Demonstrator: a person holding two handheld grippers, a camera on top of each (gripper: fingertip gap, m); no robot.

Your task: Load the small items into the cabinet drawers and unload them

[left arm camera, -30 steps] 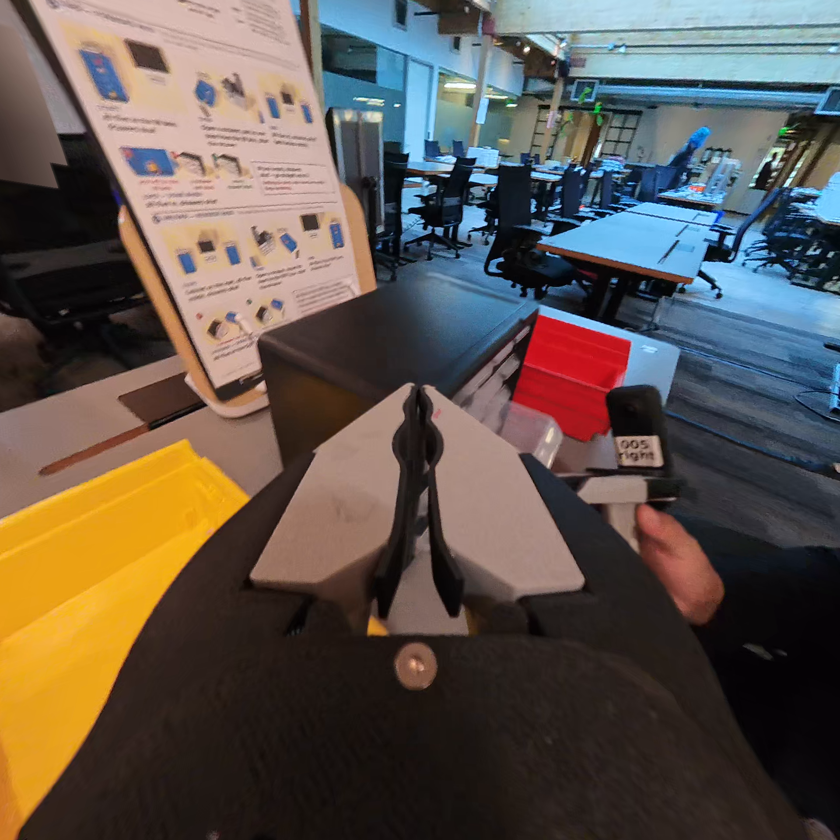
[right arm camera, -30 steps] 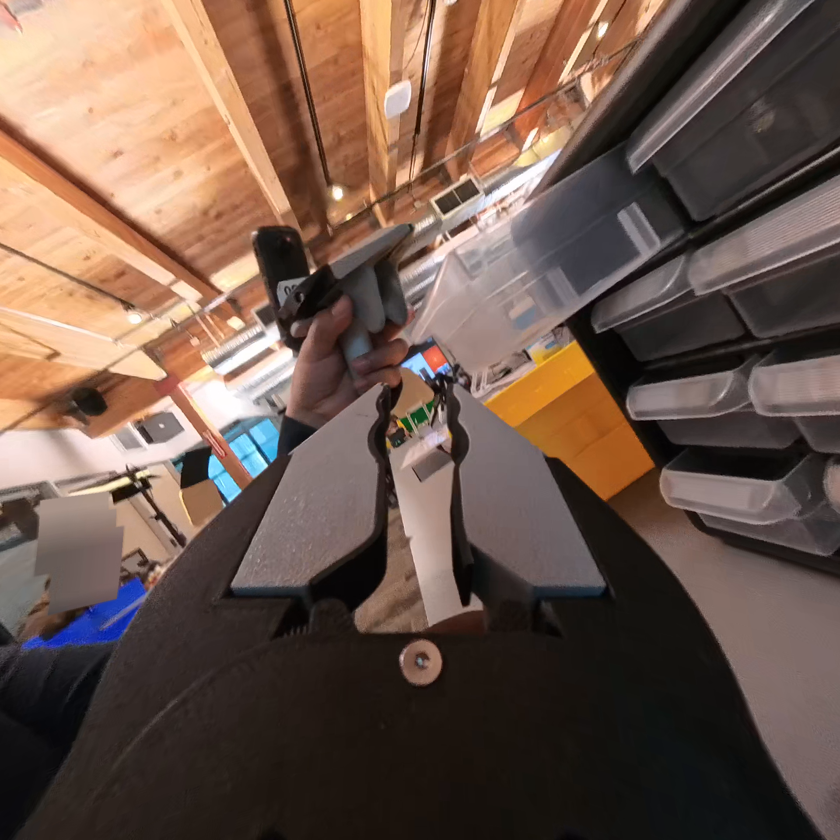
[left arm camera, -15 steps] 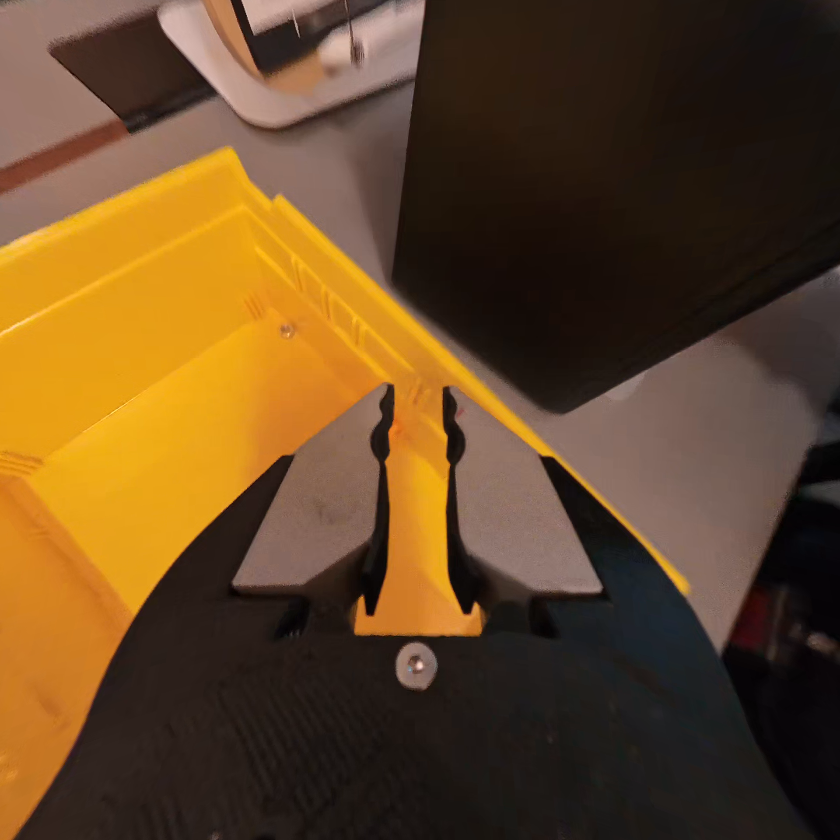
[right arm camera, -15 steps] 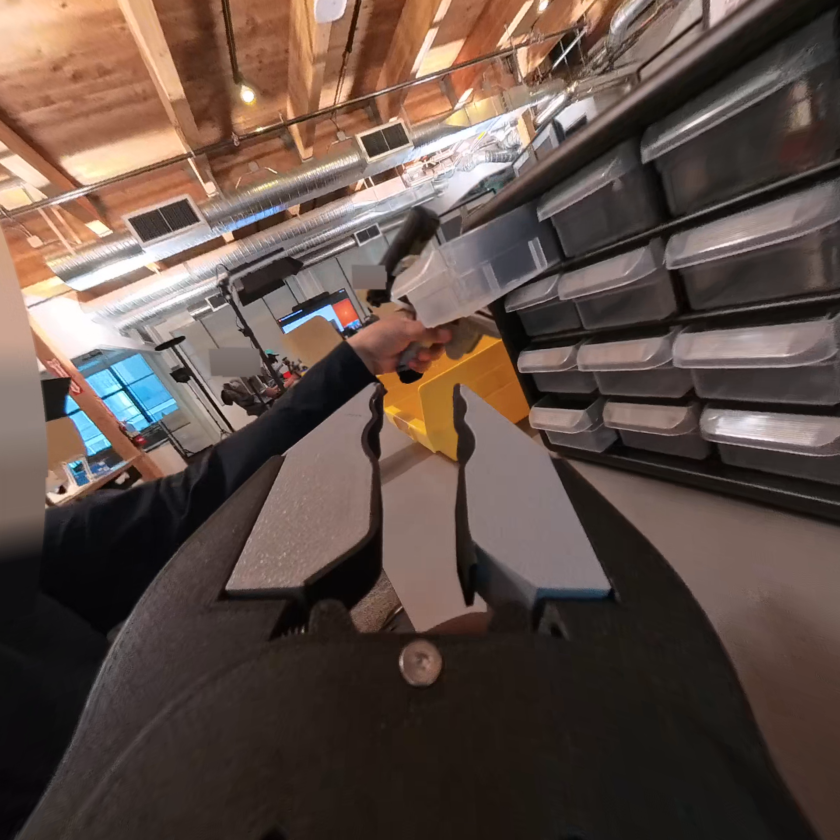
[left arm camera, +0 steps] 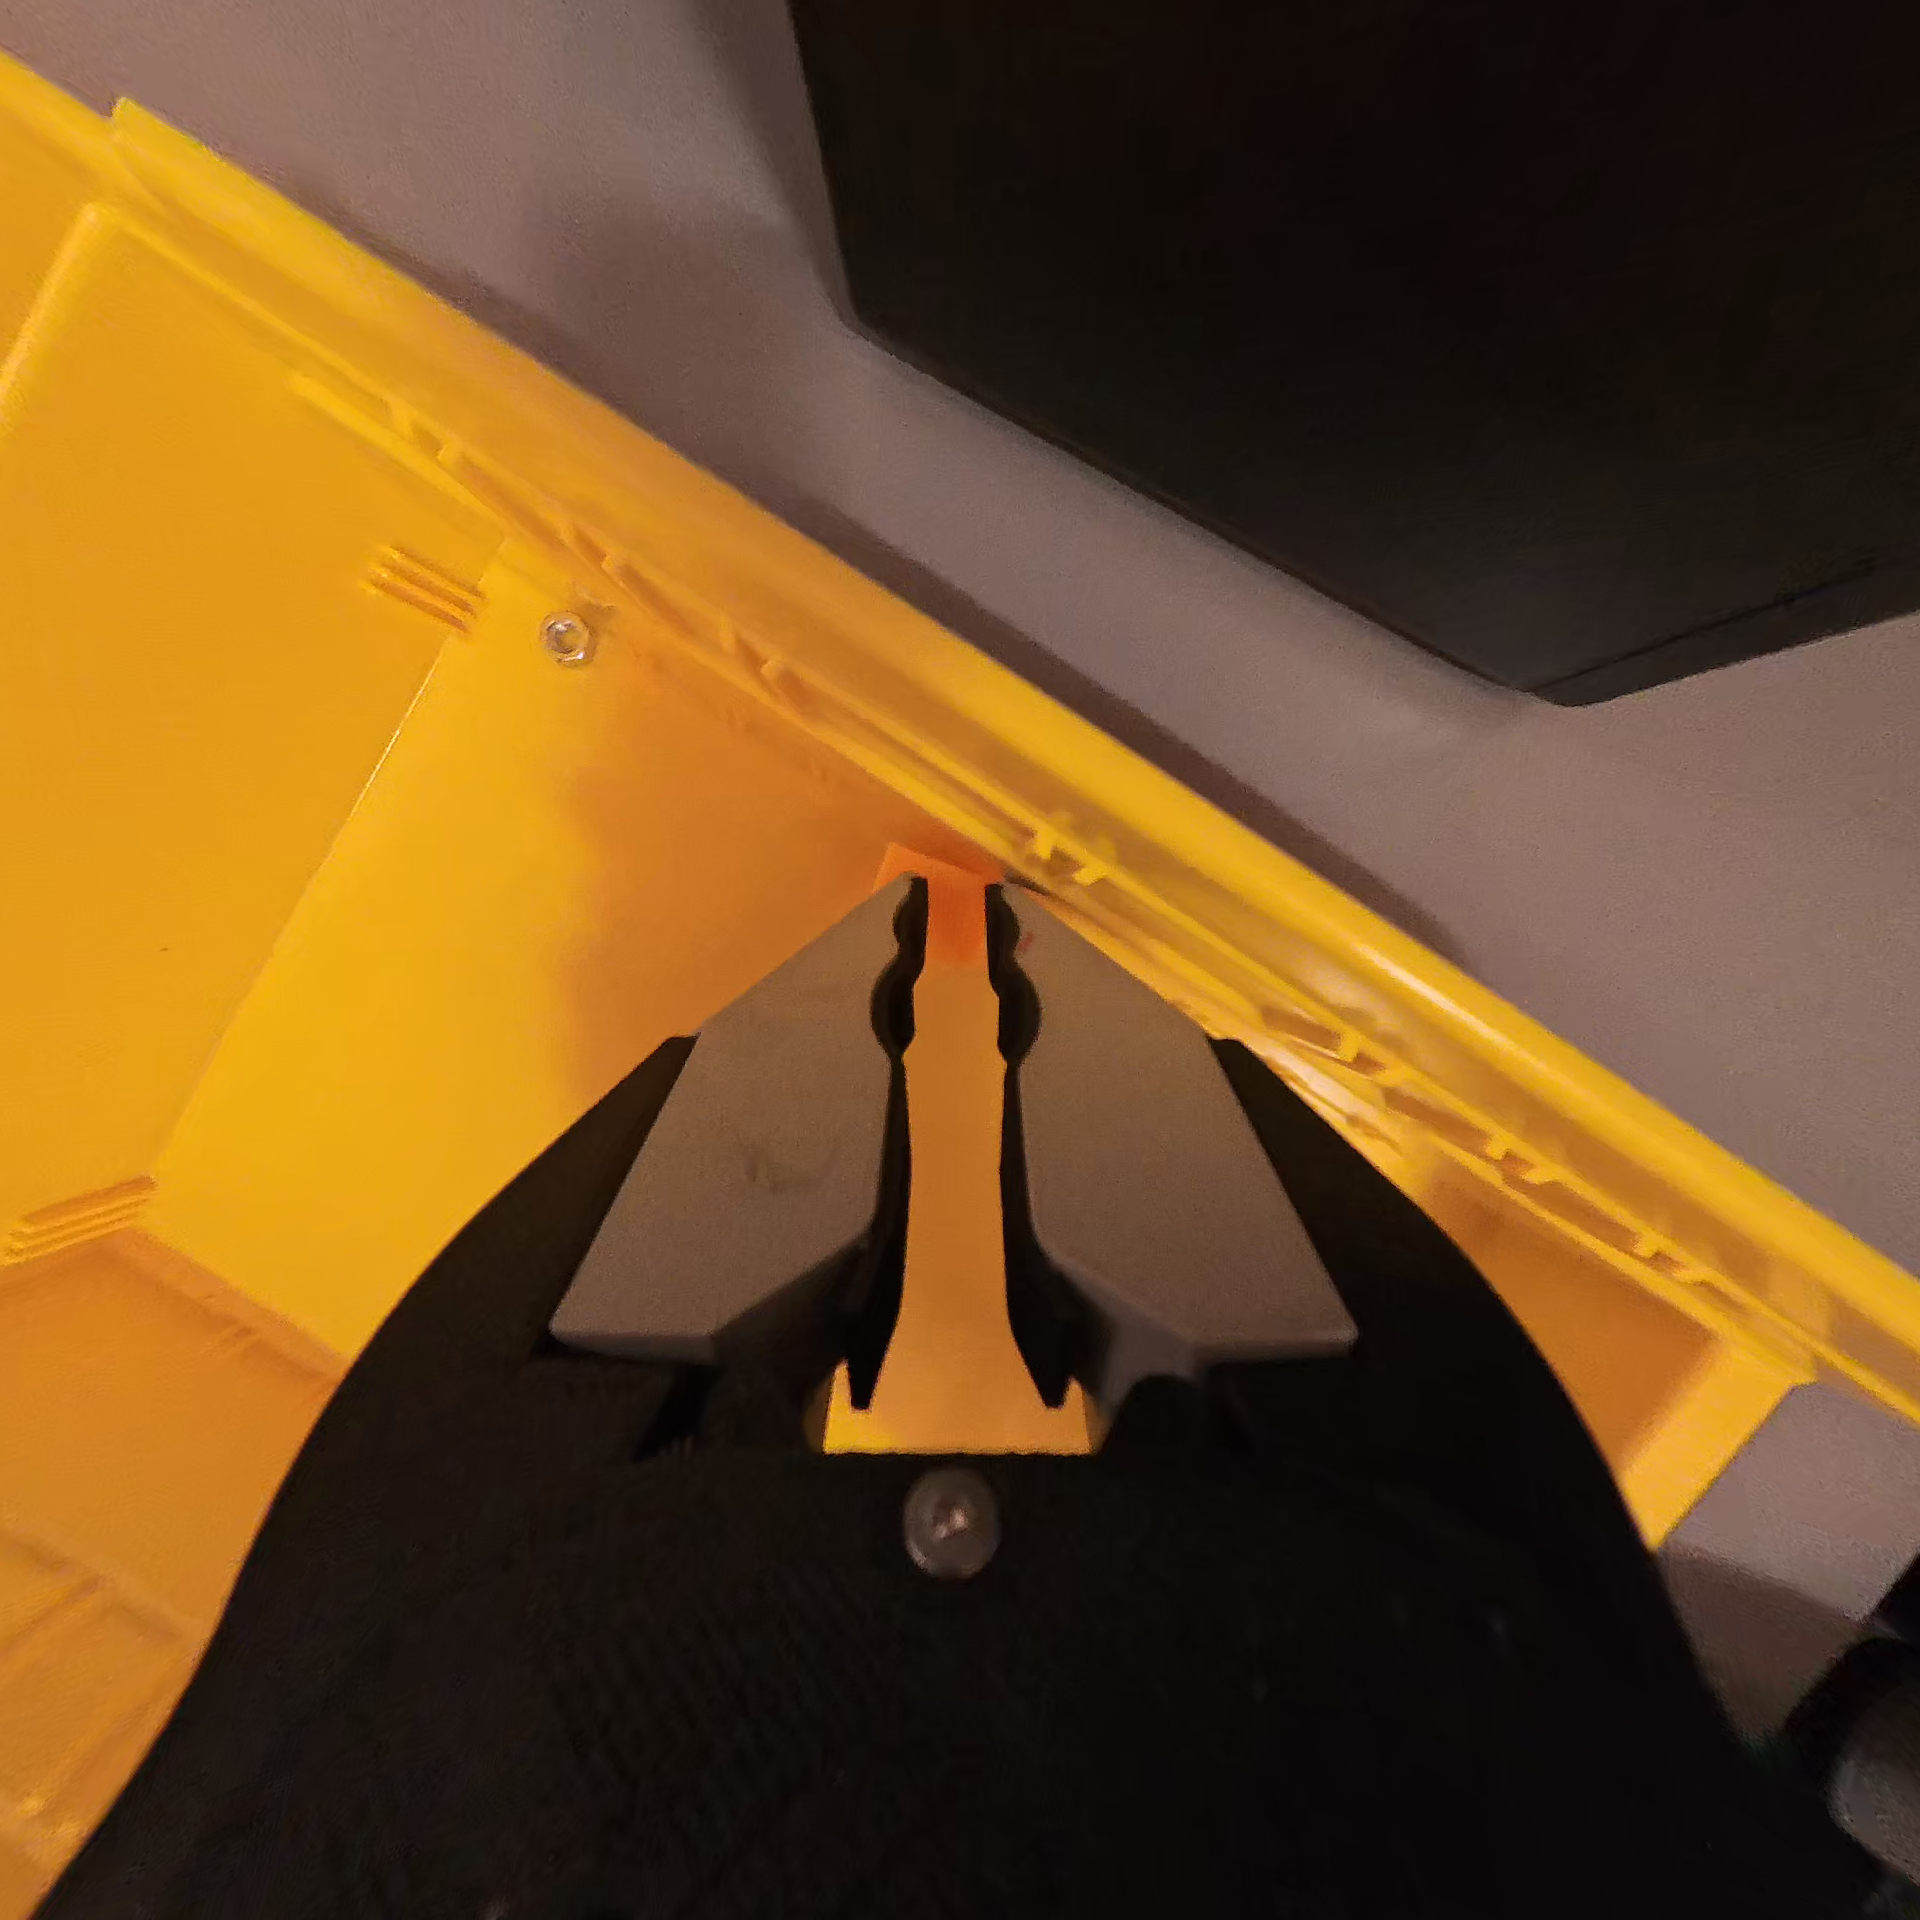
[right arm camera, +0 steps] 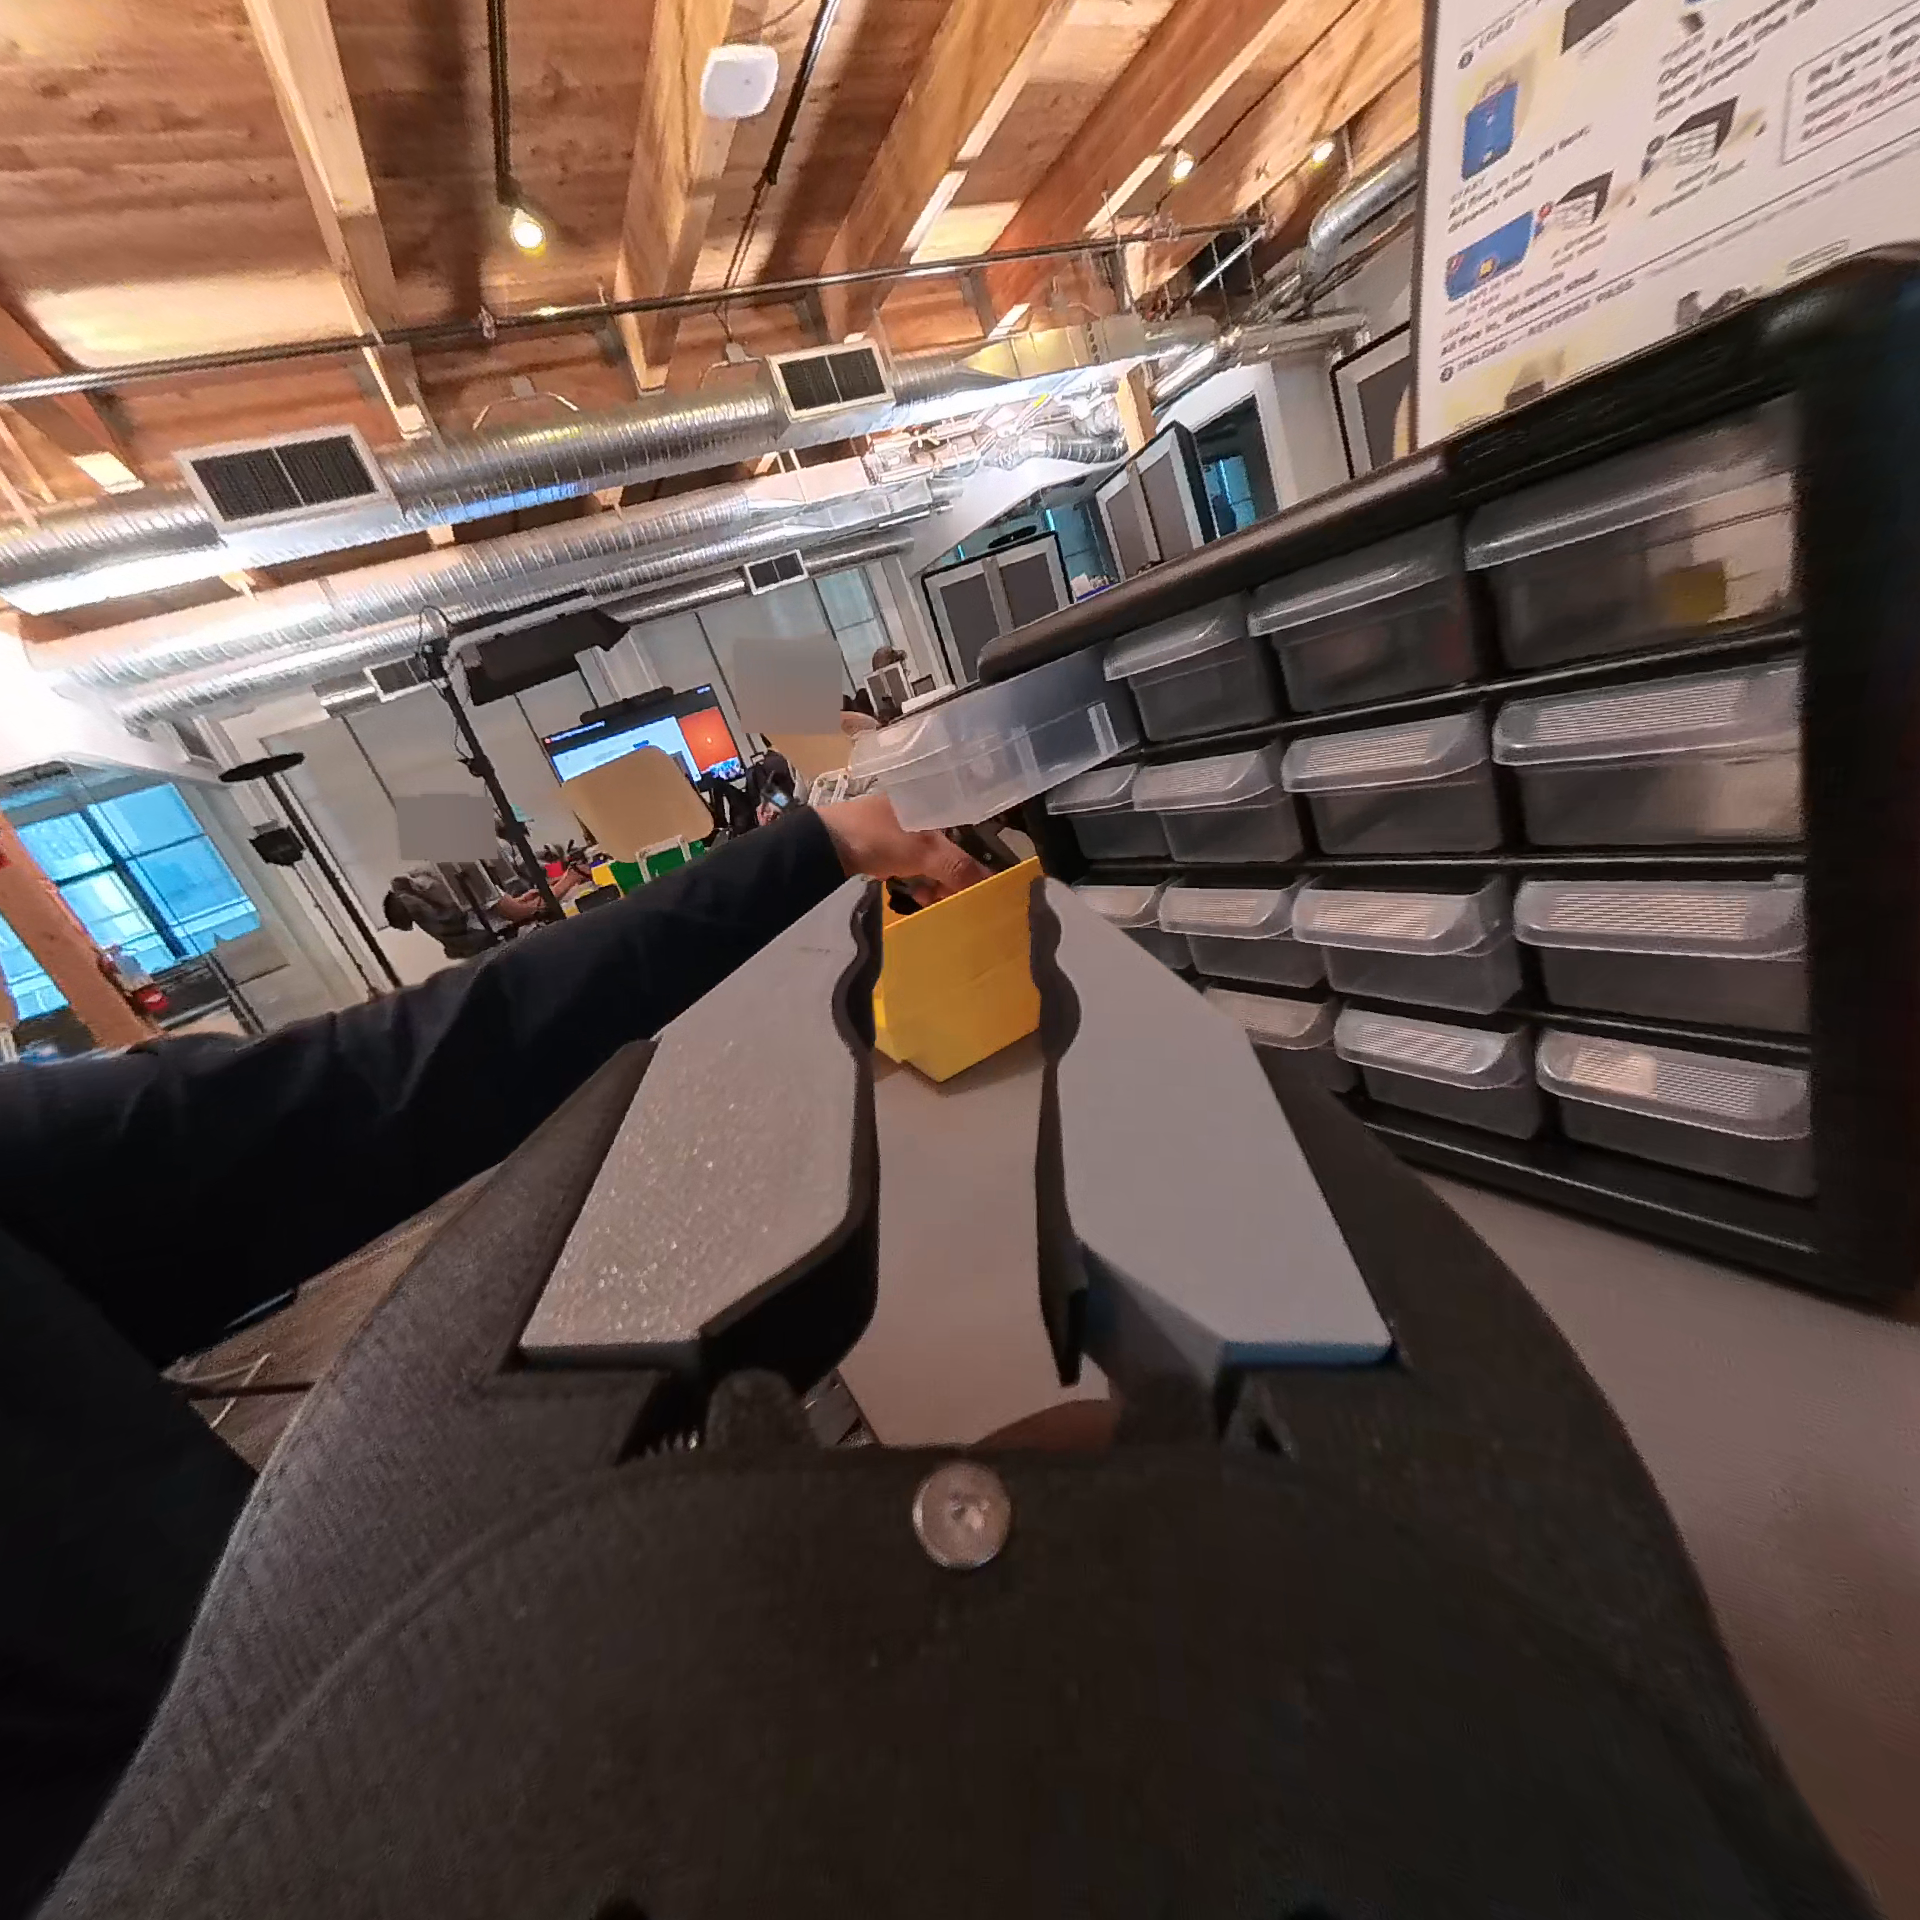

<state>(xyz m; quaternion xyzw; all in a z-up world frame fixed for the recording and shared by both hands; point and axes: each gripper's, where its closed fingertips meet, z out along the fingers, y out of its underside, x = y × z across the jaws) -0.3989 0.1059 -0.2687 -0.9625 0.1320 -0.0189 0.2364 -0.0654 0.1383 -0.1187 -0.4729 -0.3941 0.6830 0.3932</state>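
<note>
One nut-like fastener point(left arm camera: 569, 636) beside bin wall point(left arm camera: 935, 748)

1. Your left gripper point(left arm camera: 951, 914) reaches down into the bin point(left arm camera: 1226, 894), its fingertips at the bin's far wall.
2. A small block point(left arm camera: 954, 920) sits between those fingertips, on the bin floor against that wall.
3. A small nut point(left arm camera: 569, 636) lies further left along the same wall.
4. The cabinet point(right arm camera: 1860, 790) stands on the table point(right arm camera: 1662, 1455), just beyond the bin.
5. One drawer point(right arm camera: 987, 748) juts out above the bin.
6. Your right gripper point(right arm camera: 956, 935) hangs over the table, well apart from the bin.
</note>
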